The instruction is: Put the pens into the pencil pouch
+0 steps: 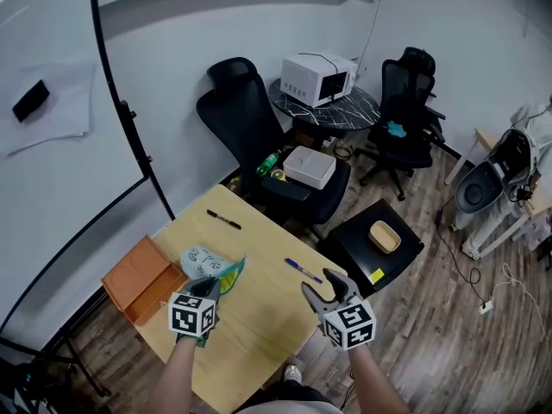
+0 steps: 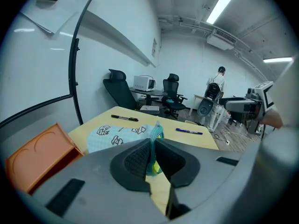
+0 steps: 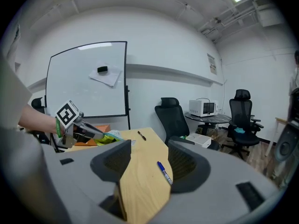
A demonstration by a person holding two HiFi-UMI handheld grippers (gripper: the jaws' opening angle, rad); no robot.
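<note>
Left gripper (image 2: 153,149), low centre of its own view, is clamped on the teal edge of the pencil pouch (image 2: 117,135); the rest of the pouch trails onto the worktop (image 1: 259,322), so hold that edge up and taut to keep the mouth gaping. Right gripper (image 3: 147,164) stands wide and empty, with the blue pen (image 3: 164,171) just ahead; it should come down square across mid-barrel before closing. Black pen (image 1: 223,219) lies further up the frame, well apart.
</note>
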